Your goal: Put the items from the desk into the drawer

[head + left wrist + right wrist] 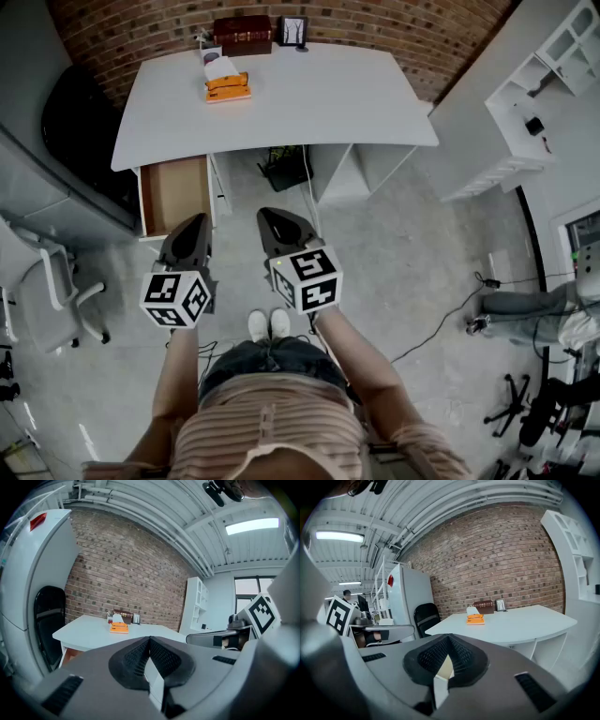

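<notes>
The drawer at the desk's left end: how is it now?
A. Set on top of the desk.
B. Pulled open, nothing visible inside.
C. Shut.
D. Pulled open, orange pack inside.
B: the drawer stands pulled out, showing only its bare brown bottom; the orange pack lies on the desk.

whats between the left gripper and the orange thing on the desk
In the head view: the open drawer just ahead of the left gripper, then bare white desk top up to the orange pack. Nothing else lies on that stretch.
</notes>
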### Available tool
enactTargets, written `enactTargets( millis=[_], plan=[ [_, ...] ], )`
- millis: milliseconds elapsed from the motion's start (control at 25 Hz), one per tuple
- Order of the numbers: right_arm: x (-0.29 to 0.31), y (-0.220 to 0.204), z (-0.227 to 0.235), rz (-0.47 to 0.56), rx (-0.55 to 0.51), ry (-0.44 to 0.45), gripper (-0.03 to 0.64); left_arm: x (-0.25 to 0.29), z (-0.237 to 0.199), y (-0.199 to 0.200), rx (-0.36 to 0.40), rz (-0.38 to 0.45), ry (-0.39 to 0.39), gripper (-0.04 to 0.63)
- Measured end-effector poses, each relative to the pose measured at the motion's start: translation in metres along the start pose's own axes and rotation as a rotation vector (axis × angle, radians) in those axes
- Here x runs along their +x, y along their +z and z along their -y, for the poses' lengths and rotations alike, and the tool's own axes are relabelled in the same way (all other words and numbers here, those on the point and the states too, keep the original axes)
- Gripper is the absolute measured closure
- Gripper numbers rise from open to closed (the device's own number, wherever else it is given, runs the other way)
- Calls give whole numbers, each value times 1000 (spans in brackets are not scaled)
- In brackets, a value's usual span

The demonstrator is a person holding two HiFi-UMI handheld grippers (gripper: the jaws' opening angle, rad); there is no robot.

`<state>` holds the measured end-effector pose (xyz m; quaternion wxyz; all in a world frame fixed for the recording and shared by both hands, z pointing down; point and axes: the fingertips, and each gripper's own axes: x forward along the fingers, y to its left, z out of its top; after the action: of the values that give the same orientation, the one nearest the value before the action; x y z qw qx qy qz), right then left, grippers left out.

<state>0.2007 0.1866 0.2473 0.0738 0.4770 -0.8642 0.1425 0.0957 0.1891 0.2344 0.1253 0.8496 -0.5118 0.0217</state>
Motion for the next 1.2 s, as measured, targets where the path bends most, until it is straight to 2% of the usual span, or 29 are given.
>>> enactTargets(
  millis=[440,800,1040,1200],
  plan=[
    [-2,-4,14,-11,5,-1,601,8,4,-6,-5,-4,11,586],
    [-5,-14,39,-29,56,-7,600,18,2,-12,-15,-17,48,586],
    [-6,-2,63,2,47,-3,600,32,9,-8,21,-23,78,586],
    [-3,14,81,30,10,-32,600,43,11,-4,13,-23,86,586]
  ],
)
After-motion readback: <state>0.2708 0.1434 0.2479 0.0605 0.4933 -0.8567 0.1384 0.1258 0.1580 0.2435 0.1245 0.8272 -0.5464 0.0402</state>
